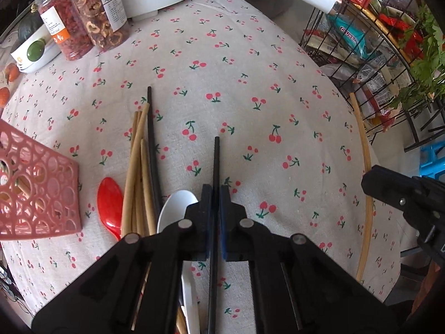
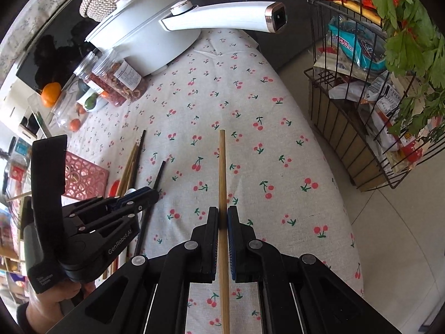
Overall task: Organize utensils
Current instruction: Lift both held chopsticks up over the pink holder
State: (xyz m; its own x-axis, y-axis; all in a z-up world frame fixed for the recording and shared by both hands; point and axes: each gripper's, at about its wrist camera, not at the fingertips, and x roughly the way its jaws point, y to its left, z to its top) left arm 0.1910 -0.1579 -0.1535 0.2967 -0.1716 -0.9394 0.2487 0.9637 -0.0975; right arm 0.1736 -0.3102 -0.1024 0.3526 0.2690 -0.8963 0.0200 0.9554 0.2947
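My left gripper [image 1: 215, 192] is shut on a black chopstick [image 1: 216, 161] that points forward over the cherry-print tablecloth. My right gripper [image 2: 222, 213] is shut on a wooden chopstick [image 2: 222, 167], also seen at the right of the left wrist view [image 1: 365, 183]. To the left lie several wooden chopsticks [image 1: 137, 172], another black chopstick [image 1: 151, 139], a red spoon [image 1: 110, 203] and a white spoon [image 1: 173, 208]. A pink perforated utensil basket [image 1: 36, 192] lies at the far left. The left gripper also shows in the right wrist view [image 2: 147, 194].
A white pot [image 2: 144, 41] with a long handle stands at the back. Two jars of dried fruit [image 1: 83, 25] stand at the back left beside a bowl [image 1: 33, 53]. A black wire snack rack [image 2: 370, 105] with green leaves stands off the table's right edge.
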